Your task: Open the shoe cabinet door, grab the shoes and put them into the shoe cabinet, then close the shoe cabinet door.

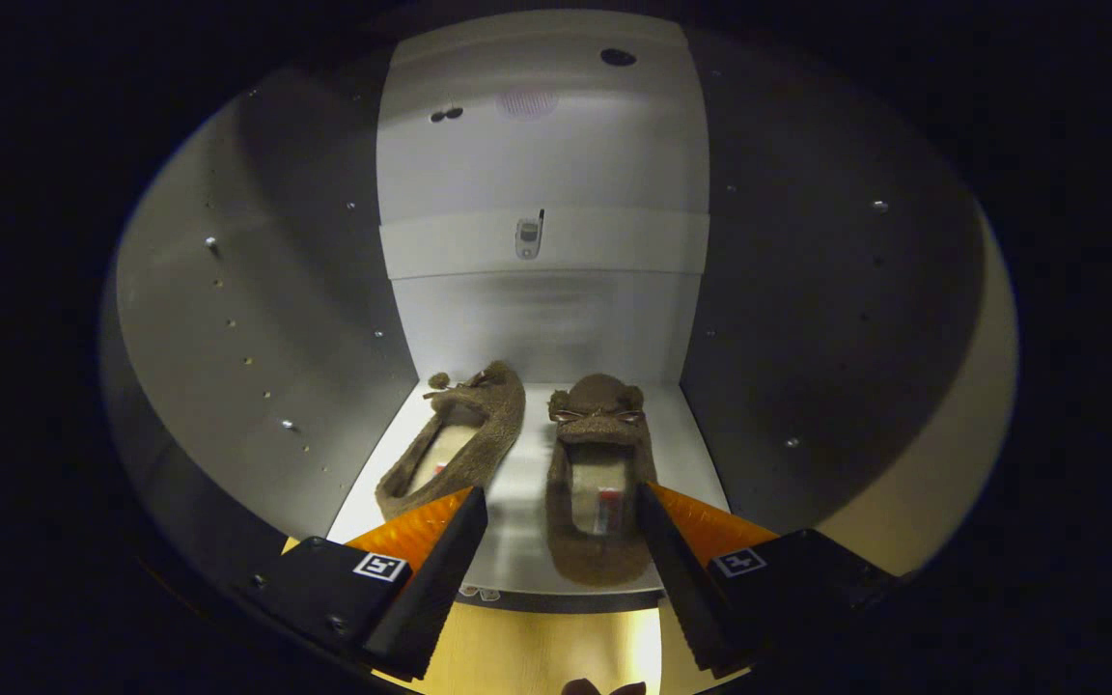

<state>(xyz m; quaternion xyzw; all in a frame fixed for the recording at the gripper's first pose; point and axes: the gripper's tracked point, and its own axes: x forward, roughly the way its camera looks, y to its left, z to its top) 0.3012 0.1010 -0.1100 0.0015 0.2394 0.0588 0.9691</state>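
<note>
Two brown fuzzy slippers lie side by side on the white floor of the open shoe cabinet [517, 550], toes toward the back wall. The left slipper [459, 439] leans a little leftward, ahead of the left finger. The right slipper [599, 473] lies straight, its heel end between the fingertips and close to the right finger. My gripper [564, 507] stands open at the cabinet's front edge, fingers wide apart and pressing on nothing.
Grey side walls [276, 319] with rows of peg holes close in left and right. A white shelf edge [544, 243] crosses the back wall above the slippers. Pale wooden floor [556, 647] lies under the fingers in front of the cabinet.
</note>
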